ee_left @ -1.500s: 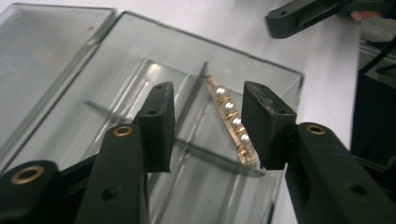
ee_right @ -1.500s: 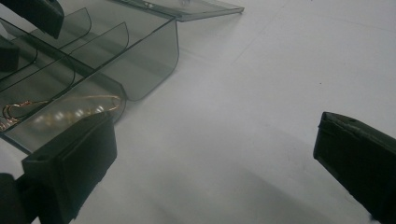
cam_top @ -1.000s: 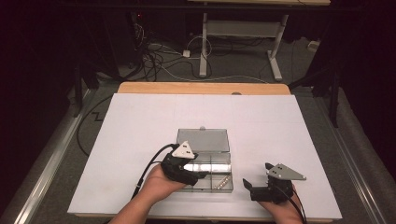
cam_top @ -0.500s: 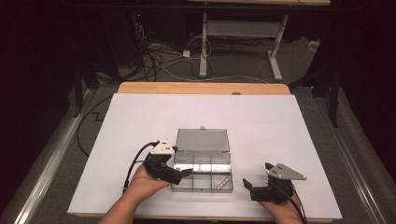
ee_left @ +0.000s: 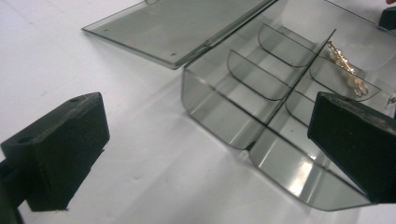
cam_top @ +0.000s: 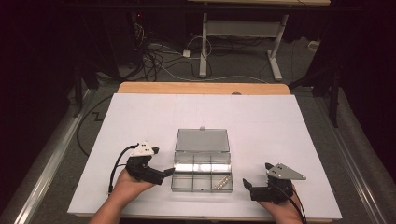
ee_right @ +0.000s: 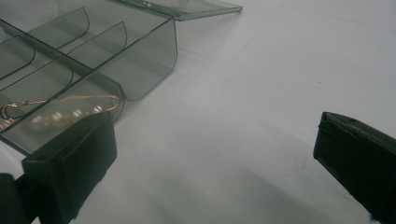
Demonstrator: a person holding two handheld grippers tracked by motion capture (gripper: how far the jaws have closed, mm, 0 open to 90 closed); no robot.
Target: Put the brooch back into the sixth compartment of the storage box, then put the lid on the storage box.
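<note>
A clear grey plastic box [cam_top: 191, 181] with several compartments stands open near the table's front, its lid [cam_top: 202, 140] lying flat behind it. A gold pin with pearls [cam_top: 224, 181] lies in the near right compartment, also seen as the pin [ee_left: 348, 70] and the pin [ee_right: 56, 109] in the gripper views. My left gripper [cam_top: 164, 175] rests just left of the box, pointing at its left end [ee_left: 219, 121]. Its jaws have just been opening and hold nothing; the left gripper [ee_left: 205, 140] is open. My right gripper [cam_top: 250, 189] sits right of the box; the right gripper [ee_right: 217, 149] is open and empty.
The white table top [cam_top: 140, 121] stretches wide behind and beside the box, with a wooden strip [cam_top: 201, 87] at its far edge. Both hands lie close to the front edge. Cables [cam_top: 159, 60] and a desk frame [cam_top: 238, 42] sit on the floor beyond.
My left gripper has pulled back leftwards from over the box to beside its left end, and its jaws have spread. The right gripper has kept still.
</note>
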